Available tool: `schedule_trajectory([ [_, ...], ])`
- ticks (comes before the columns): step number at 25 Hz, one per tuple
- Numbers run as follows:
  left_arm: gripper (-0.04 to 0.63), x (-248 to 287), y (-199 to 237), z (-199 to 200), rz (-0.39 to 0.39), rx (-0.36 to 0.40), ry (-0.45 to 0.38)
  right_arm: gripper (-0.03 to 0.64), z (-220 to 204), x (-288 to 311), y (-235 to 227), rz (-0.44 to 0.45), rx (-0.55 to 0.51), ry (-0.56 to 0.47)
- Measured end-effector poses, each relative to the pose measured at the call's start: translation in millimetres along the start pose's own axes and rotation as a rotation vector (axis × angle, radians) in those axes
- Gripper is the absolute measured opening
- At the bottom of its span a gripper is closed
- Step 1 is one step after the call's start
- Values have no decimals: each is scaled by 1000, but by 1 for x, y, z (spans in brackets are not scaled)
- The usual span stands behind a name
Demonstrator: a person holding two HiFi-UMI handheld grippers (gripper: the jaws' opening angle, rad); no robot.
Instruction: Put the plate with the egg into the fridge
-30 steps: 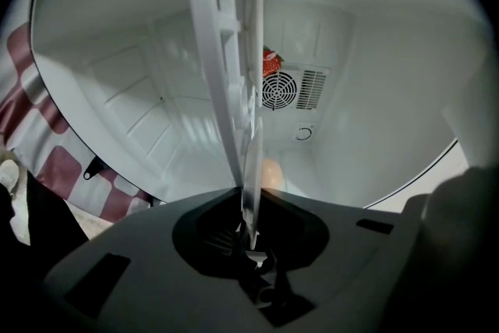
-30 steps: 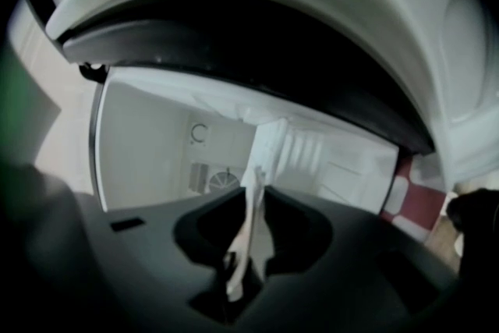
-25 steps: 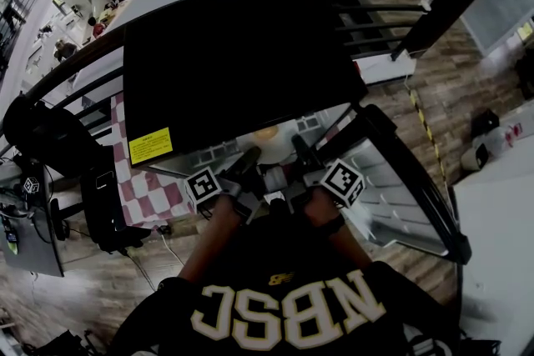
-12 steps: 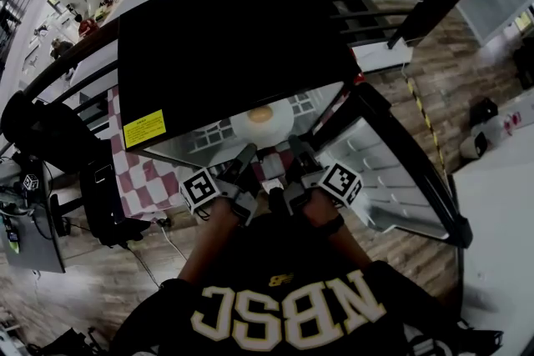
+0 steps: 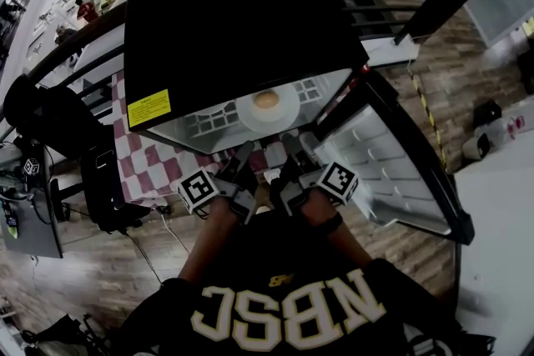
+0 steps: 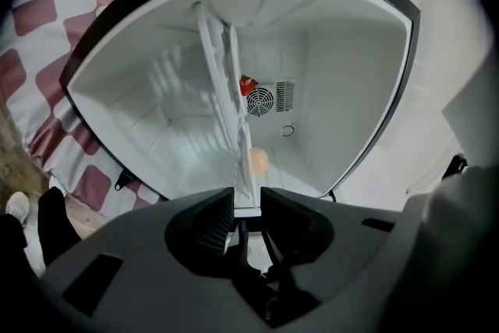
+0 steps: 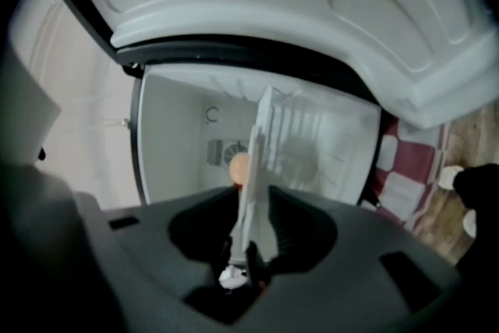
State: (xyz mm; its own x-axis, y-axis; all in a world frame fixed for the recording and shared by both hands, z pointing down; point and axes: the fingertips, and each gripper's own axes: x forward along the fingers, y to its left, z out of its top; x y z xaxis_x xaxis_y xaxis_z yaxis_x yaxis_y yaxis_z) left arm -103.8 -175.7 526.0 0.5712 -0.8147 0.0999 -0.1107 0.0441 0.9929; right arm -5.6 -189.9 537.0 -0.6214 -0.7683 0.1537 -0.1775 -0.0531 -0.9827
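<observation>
A white plate [image 5: 288, 111] with an egg [image 5: 266, 99] on it sits level in the mouth of the open black fridge [image 5: 234, 29]. My left gripper [image 5: 244, 152] is shut on the plate's near-left rim and my right gripper [image 5: 289, 144] on its near-right rim. In the left gripper view the plate [image 6: 234, 113] runs edge-on out of the left gripper [image 6: 246, 203], with the egg [image 6: 258, 161] beyond it. In the right gripper view the plate [image 7: 256, 168] is pinched in the right gripper [image 7: 251, 203], with the egg [image 7: 238, 166] just left of it.
The fridge door [image 5: 392, 171] stands open to the right. The fridge sits on a red-and-white checked cloth [image 5: 142, 179]. Its white inside [image 6: 335, 74] has a vent [image 6: 261, 100] on the back wall. Dark gear [image 5: 50, 129] is at the left, a white table [image 5: 501, 213] at the right.
Both grippers have carried the plate forward, from the fridge's front edge into its opening. The egg has stayed on the plate.
</observation>
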Motion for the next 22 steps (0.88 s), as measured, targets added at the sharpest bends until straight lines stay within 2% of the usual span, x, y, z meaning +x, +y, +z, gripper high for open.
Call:
schedule_trajectory([
  [5, 109, -4, -2, -4, 5, 27, 14, 126, -14, 11, 6, 26, 14, 43],
  [15, 109, -8, 3, 7, 9, -17, -45, 41, -23, 29, 13, 50, 38, 101],
  [22, 109, 2, 1, 8, -3, -26, -33, 32, -14, 37, 15, 43, 19, 98],
])
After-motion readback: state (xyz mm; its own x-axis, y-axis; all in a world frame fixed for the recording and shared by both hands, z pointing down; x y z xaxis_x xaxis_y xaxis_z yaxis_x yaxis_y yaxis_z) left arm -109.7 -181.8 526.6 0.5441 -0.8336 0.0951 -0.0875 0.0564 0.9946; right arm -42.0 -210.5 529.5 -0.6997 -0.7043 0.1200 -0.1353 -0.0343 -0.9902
